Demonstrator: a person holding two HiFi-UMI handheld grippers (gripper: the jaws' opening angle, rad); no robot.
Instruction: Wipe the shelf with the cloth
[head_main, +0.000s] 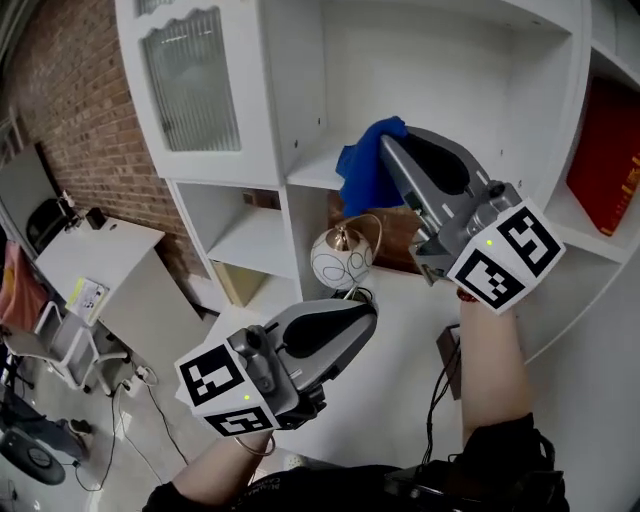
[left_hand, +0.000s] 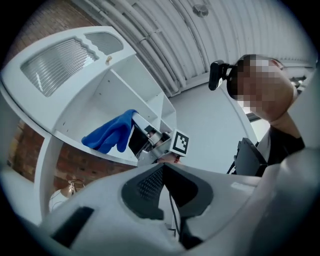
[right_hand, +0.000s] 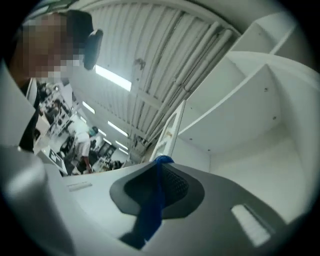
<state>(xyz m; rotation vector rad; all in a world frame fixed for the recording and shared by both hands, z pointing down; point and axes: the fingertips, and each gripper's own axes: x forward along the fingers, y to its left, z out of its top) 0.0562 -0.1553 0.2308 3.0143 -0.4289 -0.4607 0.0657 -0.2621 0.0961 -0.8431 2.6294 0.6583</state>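
Head view: right gripper (head_main: 388, 150) is up at the shelf (head_main: 312, 172) of the white cabinet (head_main: 560, 120), jaws clenched on the blue cloth (head_main: 362, 175). The cloth bunches at the jaw tips, rests on the shelf board and hangs over its front edge. Right gripper view confirms the grasp: we see a strip of cloth pinched between the pads, running down the middle of the jaws. We can't tell how much of the cloth lies flat on the board.

Left gripper (head_main: 368, 312) sits low, well apart from the shelf, in front of the lower compartments. Left gripper view: jaws clenched together, nothing between them. Past them we see the cloth draped over the shelf edge, with the right gripper on it from the right.

Other items:
- A round white ornament (head_main: 340, 257) with a brass cap stands in the compartment below the shelf, between the two grippers.
- A red object (head_main: 608, 160) stands in the side compartment at right.
- A frosted door (head_main: 195, 80) is at the cabinet's upper left.
- A brick wall (head_main: 70, 90) is behind the cabinet.
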